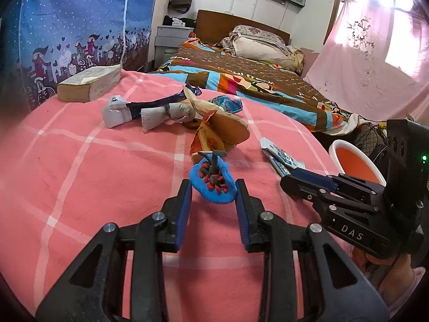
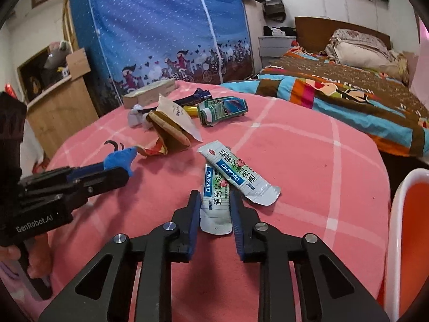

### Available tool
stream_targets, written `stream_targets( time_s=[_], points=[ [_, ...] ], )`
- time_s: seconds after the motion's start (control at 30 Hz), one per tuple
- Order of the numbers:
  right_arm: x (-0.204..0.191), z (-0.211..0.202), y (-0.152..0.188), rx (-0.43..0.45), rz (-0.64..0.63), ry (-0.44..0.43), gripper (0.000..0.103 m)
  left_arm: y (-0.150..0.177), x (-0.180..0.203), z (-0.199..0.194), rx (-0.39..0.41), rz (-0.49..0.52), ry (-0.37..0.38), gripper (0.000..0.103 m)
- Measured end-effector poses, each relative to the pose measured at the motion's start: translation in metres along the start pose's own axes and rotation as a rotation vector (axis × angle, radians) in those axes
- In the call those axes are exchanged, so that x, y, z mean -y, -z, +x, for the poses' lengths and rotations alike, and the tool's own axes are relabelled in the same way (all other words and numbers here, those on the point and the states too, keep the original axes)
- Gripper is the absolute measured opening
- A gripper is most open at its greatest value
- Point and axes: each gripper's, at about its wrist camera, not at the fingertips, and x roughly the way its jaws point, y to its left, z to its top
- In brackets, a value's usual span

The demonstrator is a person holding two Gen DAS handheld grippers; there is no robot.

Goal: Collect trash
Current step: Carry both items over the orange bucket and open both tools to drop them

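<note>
- Left wrist view: the left gripper has its blue pads on either side of a blue clay lump studded with red and dark bits, lying on the pink checked cloth; the pads look to touch the lump's edges, so I judge it pinched or just about to be, with the lump not clearly off the cloth
- Beyond it lies the rest of the trash: a brown paper bag, a crumpled grey wrapper and a blue-and-white sachet; a thick book sits further back and is likely not trash
- The orange bin with a white rim stands at the cloth's right edge, behind the right gripper
- Right wrist view: the right gripper straddles the lower end of a white DIKANG sachet, jaws narrowly parted and close beside its edges; whether they already squeeze it I cannot tell
- A second sachet lies across the first, touching it
- Step in hand, as I read it: each tool taking one piece; next calls for firm closure, a lift clear of the overlapping sachet, then carrying to the bin at right
</note>
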Motion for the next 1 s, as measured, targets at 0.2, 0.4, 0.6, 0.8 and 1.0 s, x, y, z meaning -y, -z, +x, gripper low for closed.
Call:
stream_targets(
  time_s=[0.2, 0.4, 0.6, 0.8, 1.0],
  points=[
    [-0.015, -0.019, -0.001, 0.094, -0.066, -0.009, 0.02, 0.001, 0.004, -0.009, 0.059, 0.01, -0.006, 0.035],
    [-0.017, -0.049, -0.007, 0.256, -0.079, -0.023, 0.02, -0.007, 0.019, -0.029, 0.189, 0.053, -0.002, 0.035],
    [-0.013, -0.086, -0.01, 0.438, -0.076, -0.008, 0.02, -0.019, 0.047, -0.048, 0.326, 0.141, 0.005, 0.036],
    [0.005, -0.126, -0.007, 0.594, -0.038, 0.098, 0.02, -0.026, 0.081, -0.061, 0.438, 0.248, 0.051, 0.036],
    [0.023, -0.167, 0.006, 0.715, -0.023, 0.245, 0.02, -0.029, 0.121, -0.064, 0.512, 0.353, 0.121, 0.036]
  ],
)
